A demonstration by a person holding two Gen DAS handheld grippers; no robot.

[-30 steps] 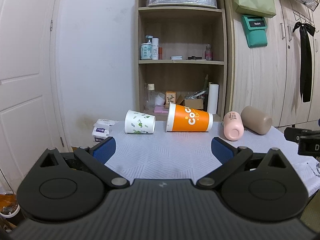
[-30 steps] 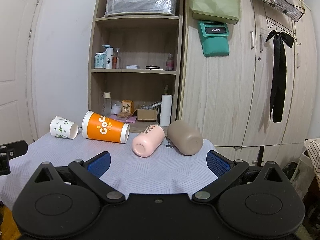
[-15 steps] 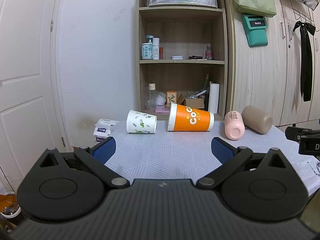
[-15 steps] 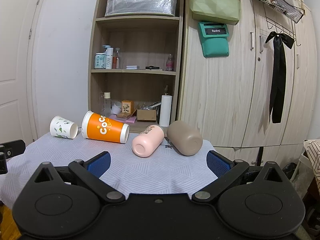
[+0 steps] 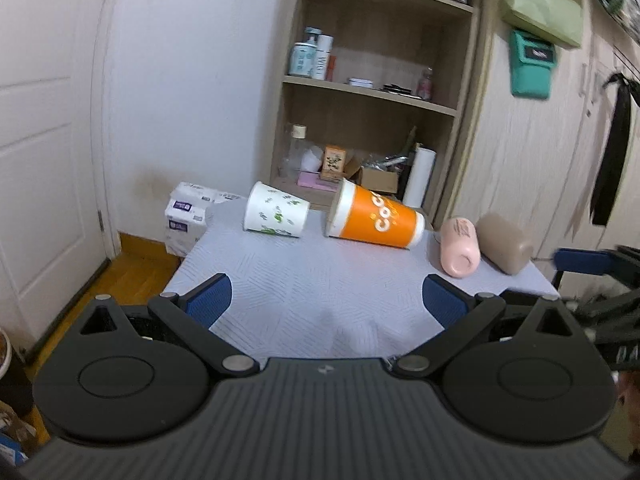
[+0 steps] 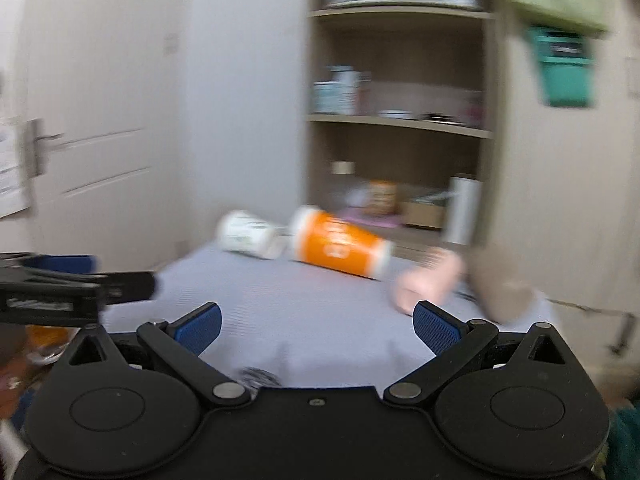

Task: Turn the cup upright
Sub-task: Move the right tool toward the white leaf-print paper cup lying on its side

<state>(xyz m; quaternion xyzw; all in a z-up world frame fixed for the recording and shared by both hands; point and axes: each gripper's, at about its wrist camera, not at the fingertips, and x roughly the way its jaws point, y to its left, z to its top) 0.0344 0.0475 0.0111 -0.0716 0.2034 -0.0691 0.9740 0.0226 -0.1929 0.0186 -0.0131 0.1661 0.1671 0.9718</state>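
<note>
Table (image 5: pixel 320 292): grey patterned cloth covers what I see of it.
Tissue packs (image 5: pixel 186 216): white, stacked just off the table's far left corner.
Shelf unit (image 5: pixel 376 92): open wooden shelves behind the far edge, bottles on the middle shelf.
White roll (image 5: pixel 419 178): upright on the lowest shelf.
Green box (image 5: pixel 532 64): on the wardrobe front, beyond the far right corner.
Door (image 5: pixel 44 120): white, left of the table.

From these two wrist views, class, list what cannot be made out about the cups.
- Right wrist view: motion blur smears the orange cup lettering and the pink cup.
- Left wrist view: the white cup faces away; its inside is hidden.
- Which cup gets flipped: both grippers are open, far from all.
</note>
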